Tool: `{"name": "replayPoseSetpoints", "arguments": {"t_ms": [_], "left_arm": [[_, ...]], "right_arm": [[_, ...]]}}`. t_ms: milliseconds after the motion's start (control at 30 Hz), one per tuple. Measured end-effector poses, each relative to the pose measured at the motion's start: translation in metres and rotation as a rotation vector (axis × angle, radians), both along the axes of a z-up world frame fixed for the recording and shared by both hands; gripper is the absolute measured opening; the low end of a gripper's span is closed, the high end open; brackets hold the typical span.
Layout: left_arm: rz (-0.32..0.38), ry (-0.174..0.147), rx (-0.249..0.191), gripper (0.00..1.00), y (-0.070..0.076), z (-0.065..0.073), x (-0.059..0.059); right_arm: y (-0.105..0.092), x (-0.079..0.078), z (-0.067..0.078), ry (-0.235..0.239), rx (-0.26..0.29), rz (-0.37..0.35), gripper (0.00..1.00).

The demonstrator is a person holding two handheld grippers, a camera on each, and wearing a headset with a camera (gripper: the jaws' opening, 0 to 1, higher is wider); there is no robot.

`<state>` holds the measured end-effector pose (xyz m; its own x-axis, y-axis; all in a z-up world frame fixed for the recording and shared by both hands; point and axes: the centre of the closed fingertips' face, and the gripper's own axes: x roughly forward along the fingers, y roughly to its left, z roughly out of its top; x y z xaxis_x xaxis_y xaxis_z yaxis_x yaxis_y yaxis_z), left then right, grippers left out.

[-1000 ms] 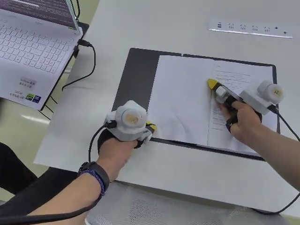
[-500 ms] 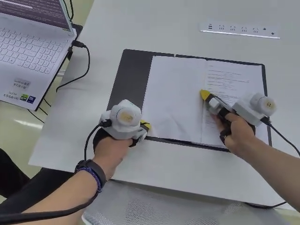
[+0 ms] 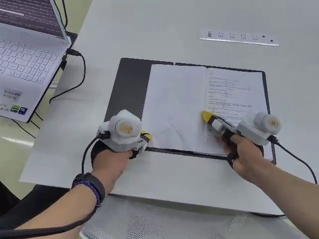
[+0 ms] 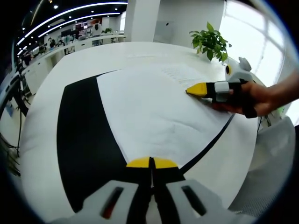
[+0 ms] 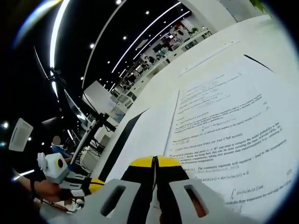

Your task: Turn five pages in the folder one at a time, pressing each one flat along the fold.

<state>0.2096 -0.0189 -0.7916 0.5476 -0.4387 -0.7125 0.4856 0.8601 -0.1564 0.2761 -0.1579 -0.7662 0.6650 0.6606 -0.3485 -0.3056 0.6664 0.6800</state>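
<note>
2 sets of jaws, both closed on nothing. Folder (image 3: 130, 84) lies open mid-frame in the head view, on the counter (image 3: 149, 30). Your right gripper (image 3: 206, 117) has its yellow tips on the fold, low centre. Left gripper (image 3: 145, 135) sits at the blank page's (image 3: 174, 104) lower-left corner. Draw the right tips straight along the crease with light, even pressure so the paper doesn't wrinkle.

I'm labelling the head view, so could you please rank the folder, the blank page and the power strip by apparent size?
1. folder
2. blank page
3. power strip; it lies farthest from the camera, which may make it look smaller.
</note>
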Motion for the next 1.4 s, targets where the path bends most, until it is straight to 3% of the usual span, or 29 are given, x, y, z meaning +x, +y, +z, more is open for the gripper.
{"name": "replayPoseSetpoints", "arguments": {"t_ms": [300,567,1400], "left_arm": [[0.0,-0.009,0.001,0.0,0.0,0.0,0.0],[-0.009,-0.005,0.007,0.0,0.0,0.0,-0.001],[-0.024,-0.005,0.007,0.0,-0.001,0.0,-0.002]], "right_arm": [[0.002,-0.03,-0.002,0.007,-0.03,0.058,0.0],[-0.001,-0.036,-0.01,0.01,-0.035,0.075,0.0],[-0.004,-0.08,-0.016,0.033,-0.052,0.109,0.0]]}}
